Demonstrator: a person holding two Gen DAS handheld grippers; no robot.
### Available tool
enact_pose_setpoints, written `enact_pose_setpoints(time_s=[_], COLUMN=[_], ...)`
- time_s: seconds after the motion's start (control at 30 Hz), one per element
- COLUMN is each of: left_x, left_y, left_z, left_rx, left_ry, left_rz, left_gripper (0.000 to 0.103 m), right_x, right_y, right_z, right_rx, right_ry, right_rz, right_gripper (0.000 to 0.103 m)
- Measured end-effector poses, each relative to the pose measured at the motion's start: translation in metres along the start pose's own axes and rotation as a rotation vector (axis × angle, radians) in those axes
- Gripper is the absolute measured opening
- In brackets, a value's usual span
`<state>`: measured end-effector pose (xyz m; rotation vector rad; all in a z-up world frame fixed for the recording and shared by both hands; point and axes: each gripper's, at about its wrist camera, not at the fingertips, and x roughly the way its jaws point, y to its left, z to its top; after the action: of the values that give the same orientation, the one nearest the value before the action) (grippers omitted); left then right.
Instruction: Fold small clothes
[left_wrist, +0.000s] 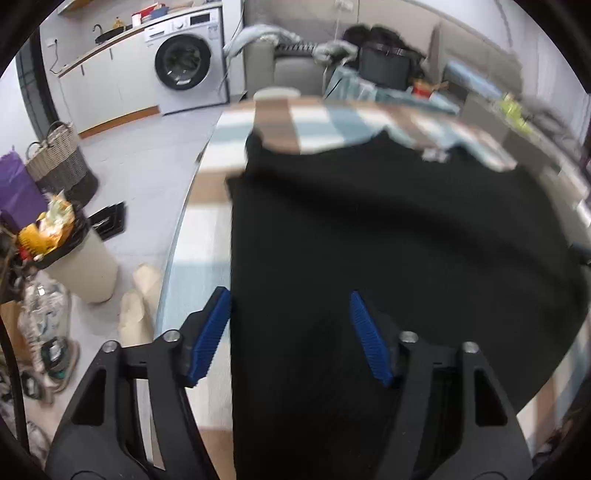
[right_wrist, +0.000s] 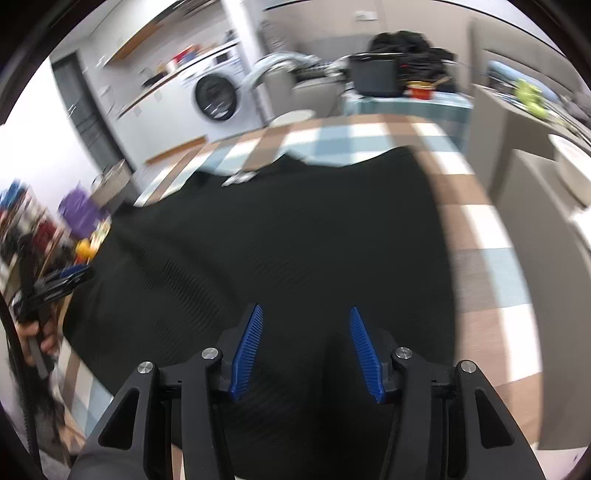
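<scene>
While the black garment (left_wrist: 388, 240) lies spread on the checked tablecloth (left_wrist: 207, 236), left gripper (left_wrist: 291, 332) hangs over its near-left edge, jaws apart, holding nothing. Right gripper (right_wrist: 306, 347) same, cloth from 9 to 3 o'clock. Bin (left_wrist: 79, 266) at 9 holds wrappers.

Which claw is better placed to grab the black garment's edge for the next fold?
Probably left: the left claw is open, straddling the garment's side edge. The right claw, also open, hovers over mid-cloth.
</scene>
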<state>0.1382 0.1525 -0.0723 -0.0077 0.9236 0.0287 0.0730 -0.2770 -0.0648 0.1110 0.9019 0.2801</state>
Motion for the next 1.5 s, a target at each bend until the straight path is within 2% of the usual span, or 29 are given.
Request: enact_pose_setpoints(time_s=[0.03, 0.07, 0.17, 0.23, 0.3, 0.37, 0.47, 0.57, 0.67, 0.73, 0.83, 0.9, 0.97, 1.0, 1.03, 1.1, 1.2, 1.33, 1.37, 1.5], left_x=[0.001, 0.003, -0.007, -0.013, -0.021, -0.031, -0.042, -0.043, -0.032, -0.025, -0.001, 0.021, 0.033, 0.031, 0.031, 0.027, 0.025, 0.031, 0.036, 0.05], left_y=[0.001, 0.003, 0.013, 0.017, 0.021, 0.023, 0.02, -0.003, -0.032, -0.05, -0.074, -0.083, -0.079, -0.074, -0.07, -0.064, -0.063, -0.089, -0.096, -0.101], left_z=[-0.006, -0.013, -0.028, -0.035, -0.038, -0.035, -0.017, -0.002, 0.012, 0.021, 0.035, 0.042, 0.041, 0.04, 0.039, 0.037, 0.044, 0.057, 0.06, 0.069], left_rx=[0.0, -0.002, -0.034, -0.038, -0.058, -0.08, -0.115, -0.109, -0.078, -0.052, 0.012, 0.034, 0.022, 0.013, 0.003, -0.023, -0.047, 0.012, 0.038, 0.081], left_ry=[0.014, 0.035, 0.028, 0.027, 0.023, -0.001, -0.05, -0.071, -0.05, -0.043, -0.016, 0.033, 0.057, 0.029, 0.035, 0.042, 0.04, 0.028, 0.036, 0.039], left_rz=[0.002, -0.002, -0.029, -0.025, -0.031, -0.028, -0.094, -0.168, -0.226, -0.241, -0.226, -0.188, -0.157, -0.163, -0.161, -0.162, -0.192, -0.24, -0.234, -0.161], left_gripper=[0.04, 0.031, 0.029, 0.029, 0.029, 0.029, 0.032, 0.039, 0.046, 0.047, 0.047, 0.047, 0.047, 0.047, 0.047, 0.047, 0.047, 0.049, 0.052, 0.052], right_x=[0.004, 0.011, 0.023, 0.031, 0.035, 0.035, 0.037, 0.044, 0.056, 0.068, 0.081, 0.078, 0.077, 0.075, 0.072, 0.063, 0.057, 0.059, 0.061, 0.059], right_y=[0.006, 0.015, 0.031, 0.04, 0.041, 0.041, 0.055, 0.072, 0.082, 0.084, 0.085, 0.081, 0.065, 0.05, 0.038, 0.015, 0.005, 0.013, 0.017, 0.023], right_z=[-0.003, -0.006, -0.012, -0.015, -0.016, -0.014, -0.006, 0.003, 0.014, 0.019, 0.022, 0.023, 0.025, 0.024, 0.024, 0.024, 0.025, 0.028, 0.028, 0.023], right_rx=[-0.013, -0.029, -0.064, -0.104, -0.089, -0.063, -0.084, -0.106, -0.099, -0.093, -0.134, -0.154, -0.126, -0.092, -0.062, 0.005, 0.033, 0.019, 0.012, -0.014], right_ry=[0.005, 0.023, 0.044, 0.053, 0.062, 0.053, 0.028, 0.014, 0.01, 0.026, 0.04, 0.028, 0.029, 0.036, 0.031, 0.022, 0.013, 0.015, 0.019, 0.025], right_rz=[0.003, 0.024, 0.041, -0.004, -0.026, -0.006, 0.013, 0.033, 0.05, 0.05, 0.007, -0.035, -0.097, -0.132, -0.138, -0.137, -0.12, -0.084, -0.074, -0.076], right_gripper=[0.051, 0.051, 0.05, 0.05, 0.05, 0.051, 0.05, 0.05, 0.05, 0.05, 0.05, 0.05, 0.05, 0.05, 0.05, 0.05, 0.051, 0.051, 0.051, 0.051])
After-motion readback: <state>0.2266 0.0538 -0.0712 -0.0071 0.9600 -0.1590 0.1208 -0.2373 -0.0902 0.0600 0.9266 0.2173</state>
